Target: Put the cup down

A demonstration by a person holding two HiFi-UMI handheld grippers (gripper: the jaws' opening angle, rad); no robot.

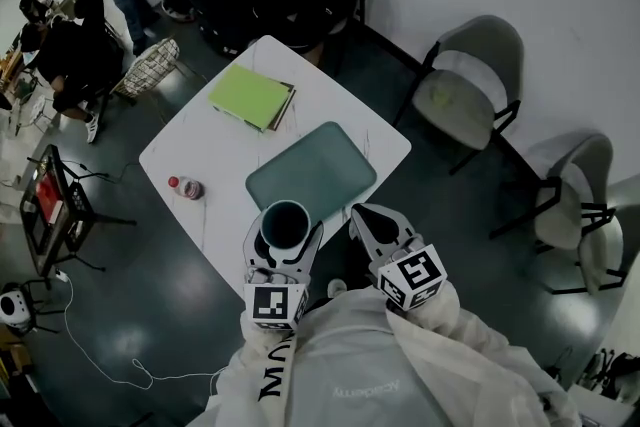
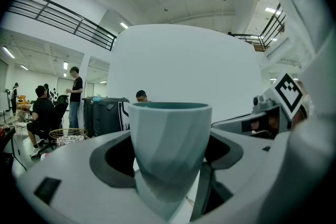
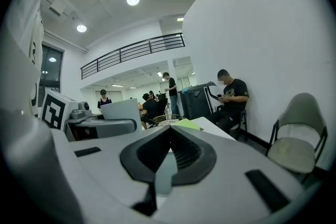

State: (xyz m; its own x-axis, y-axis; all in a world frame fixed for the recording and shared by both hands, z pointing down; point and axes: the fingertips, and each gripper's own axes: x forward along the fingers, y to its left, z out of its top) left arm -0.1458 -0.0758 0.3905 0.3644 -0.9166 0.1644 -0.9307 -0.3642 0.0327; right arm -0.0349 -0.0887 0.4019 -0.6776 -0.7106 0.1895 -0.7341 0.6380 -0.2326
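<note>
Cup (image 1: 285, 223): being held upright, clamped between the jaws of the left gripper (image 1: 287, 237), hovering over the near edge of the table (image 1: 200, 145) by the tray (image 1: 310, 173). Not yet touching down, so lowering and letting go remaining. Right gripper (image 1: 372, 218) idling alongside, jaws together, empty.

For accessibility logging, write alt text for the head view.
The left claw holds a cup upright at the near edge of a white table, beside a teal tray; the right claw is shut and empty. A green folder and small bottle lie on the table.
</note>
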